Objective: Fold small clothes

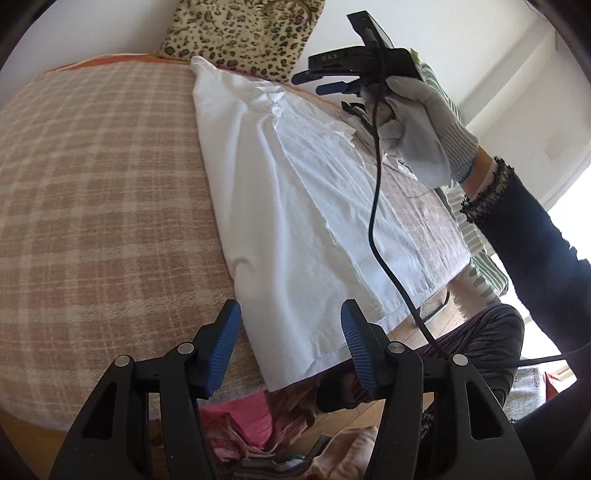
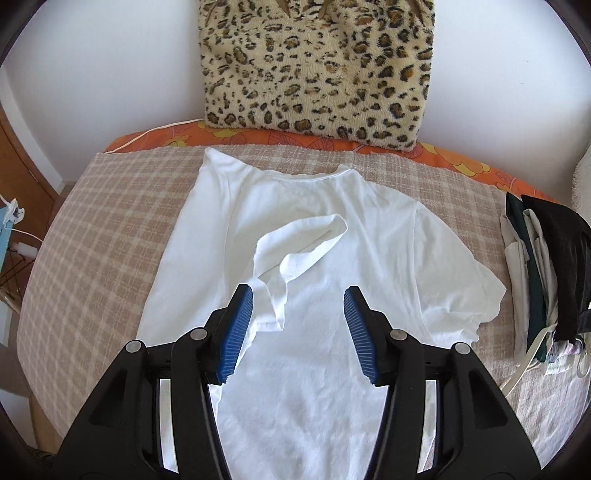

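The white T-shirt (image 1: 295,206) lay flat on a bed covered by a checked blanket (image 1: 92,192) in the left wrist view, its hem at the near edge of the bed and its neck towards a leopard-print cushion (image 1: 243,33); the left tongs (image 1: 290,347) stood about half open over the hem corner with nothing between the blue pads, the cloth lying beneath them and apart; across the shirt a gloved hand (image 1: 417,125) held the right tongs (image 1: 314,83), likewise parted and empty, with a black cable (image 1: 376,229) trailing over the cloth.

In the right wrist view the T-shirt (image 2: 332,258) filled the middle of the blanket (image 2: 92,229); one side with its sleeve (image 2: 295,243) was turned in over the chest, the sleeve end curled and rumpled, while the other sleeve lay spread out to the right; the right tongs (image 2: 297,325) hung half open above the body of the shirt, gripping nothing, the left pad just beside the turned-in sleeve; a pile of folded clothes (image 2: 543,266) sat at the right edge of the bed.

By my reading the first side fold was laid and let go; the next move would call for catching the spread side at shoulder and hem and bringing it across, smoothing the curled sleeve first lest it bunch inside the fold.
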